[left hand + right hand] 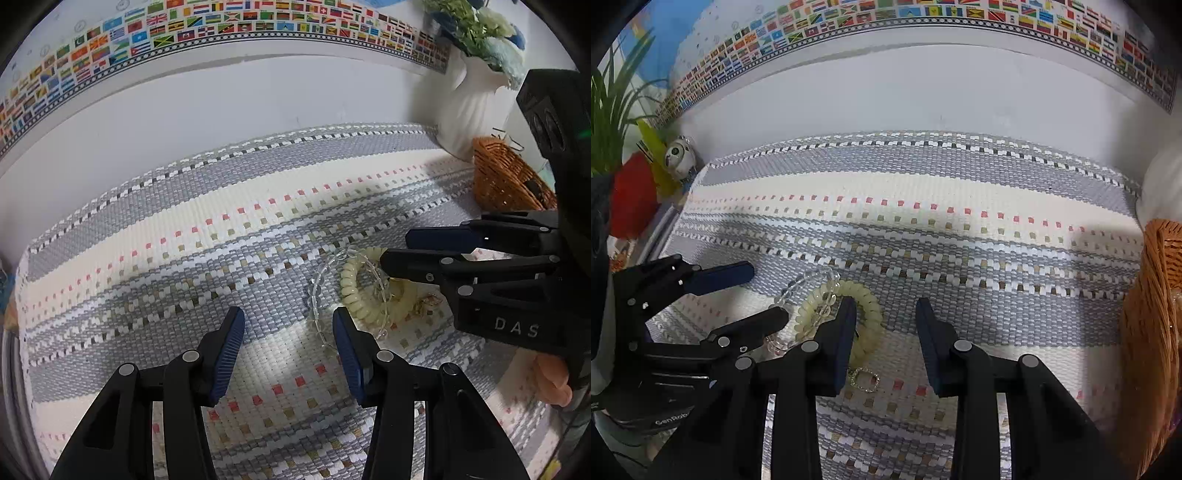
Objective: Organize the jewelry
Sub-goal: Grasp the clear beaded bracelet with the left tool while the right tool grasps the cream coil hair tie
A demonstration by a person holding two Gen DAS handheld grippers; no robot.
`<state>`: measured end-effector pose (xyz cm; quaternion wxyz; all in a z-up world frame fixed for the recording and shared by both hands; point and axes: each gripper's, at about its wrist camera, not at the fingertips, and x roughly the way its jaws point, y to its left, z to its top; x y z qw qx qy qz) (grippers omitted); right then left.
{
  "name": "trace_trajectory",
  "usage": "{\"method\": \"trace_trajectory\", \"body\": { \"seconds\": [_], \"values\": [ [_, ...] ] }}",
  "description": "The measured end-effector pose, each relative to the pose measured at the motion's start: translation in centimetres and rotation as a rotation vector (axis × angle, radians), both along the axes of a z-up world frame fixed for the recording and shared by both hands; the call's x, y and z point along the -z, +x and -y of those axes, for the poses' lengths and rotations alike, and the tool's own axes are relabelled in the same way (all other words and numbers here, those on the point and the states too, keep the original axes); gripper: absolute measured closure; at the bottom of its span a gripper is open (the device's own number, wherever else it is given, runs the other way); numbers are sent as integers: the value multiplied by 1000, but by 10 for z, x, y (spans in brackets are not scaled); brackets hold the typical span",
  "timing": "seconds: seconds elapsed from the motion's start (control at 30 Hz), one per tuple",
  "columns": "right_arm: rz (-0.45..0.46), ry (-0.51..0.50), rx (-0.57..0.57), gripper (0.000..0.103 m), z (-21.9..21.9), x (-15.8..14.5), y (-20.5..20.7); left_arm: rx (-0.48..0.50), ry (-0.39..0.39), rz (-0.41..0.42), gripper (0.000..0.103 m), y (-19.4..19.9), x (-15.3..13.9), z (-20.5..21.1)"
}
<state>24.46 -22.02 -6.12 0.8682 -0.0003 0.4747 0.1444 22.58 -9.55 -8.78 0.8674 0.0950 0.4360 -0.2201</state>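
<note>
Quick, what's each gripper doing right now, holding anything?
Left gripper: open, holding nothing; clear bead bracelet beside it.
Right gripper: open, holding nothing; pale yellow coil bracelet at its finger.

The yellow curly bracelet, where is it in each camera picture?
Left wrist view: the yellow curly bracelet lies right of centre on the woven mat, under the right gripper reaching in from the right.
Right wrist view: the bracelet lies left of centre, partly behind that gripper's own left finger.
Shared landmark: the clear bead bracelet overlapping it in both views.
</note>
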Motion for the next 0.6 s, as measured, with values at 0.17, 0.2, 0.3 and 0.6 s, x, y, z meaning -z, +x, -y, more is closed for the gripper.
{"method": "trace_trajectory", "body": {
  "seconds": [0.17,0.2,0.3,0.6],
  "values": [
    [32,-66,-14,81,-11,2,-3,-3,22,8,57,1,1,5],
    [33,-69,-17,88,-13,2,-3,-9,25,7,63,1,0,4],
    [35,-71,-12,89,-10,3,-4,-43,30,0,76,3,-1,-5],
    [10,-16,52,90,17,4,-1,-100,19,-9,77,5,-2,-29]
  ]
}}
